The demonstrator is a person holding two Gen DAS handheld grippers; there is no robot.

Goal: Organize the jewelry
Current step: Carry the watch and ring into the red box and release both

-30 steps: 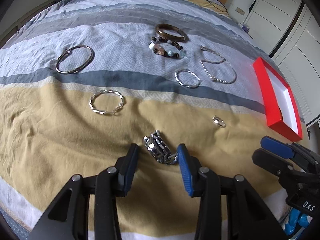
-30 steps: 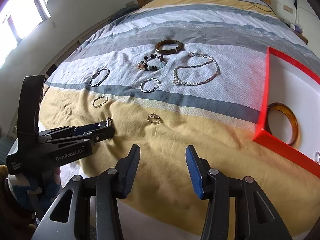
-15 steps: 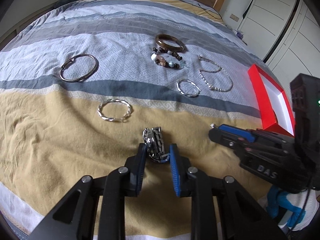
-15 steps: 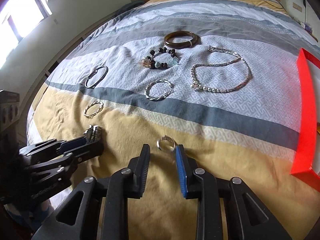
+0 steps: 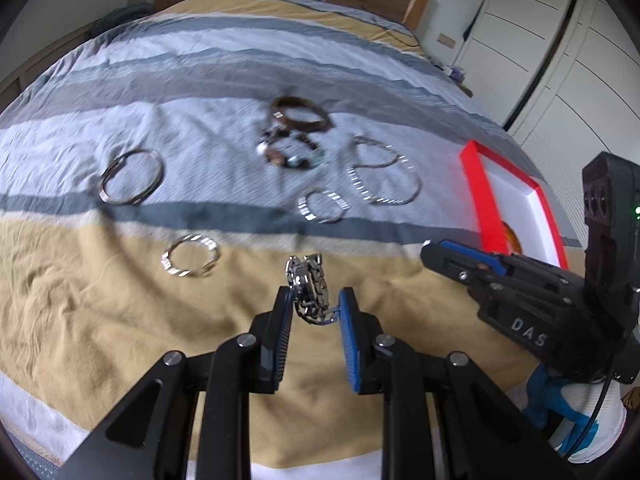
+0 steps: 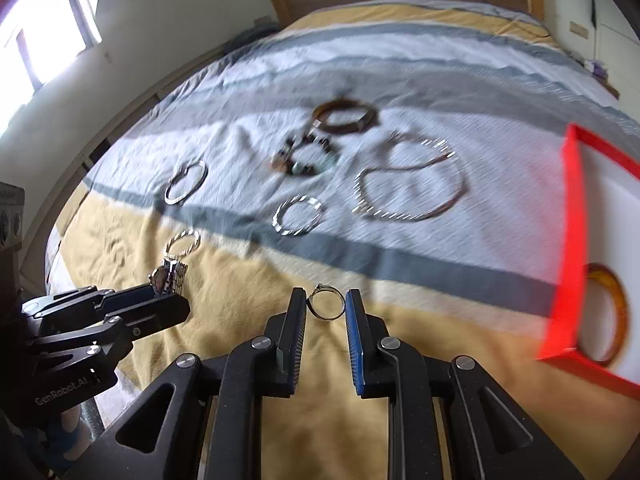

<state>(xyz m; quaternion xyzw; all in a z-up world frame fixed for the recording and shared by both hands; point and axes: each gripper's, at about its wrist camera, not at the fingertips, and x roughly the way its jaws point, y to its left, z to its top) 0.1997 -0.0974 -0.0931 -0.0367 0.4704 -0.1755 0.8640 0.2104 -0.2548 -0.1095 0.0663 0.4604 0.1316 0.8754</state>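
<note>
Lifted off the striped bedspread [image 5: 120, 300] (blurred, apparently): watch [image 5: 308, 288], ring [image 6: 328, 306].

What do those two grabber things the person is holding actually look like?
Both are black plastic. Each tool, left and right, has two flat fingers with ribbed blue pads, silver pivot bolts and triangular cutouts. White lettering reads "DAS" on the right one, "GenRobot.AI" on the left.

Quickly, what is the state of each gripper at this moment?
Left gripper: closed on the metal watch.
Right gripper: closed on the silver ring.
</note>
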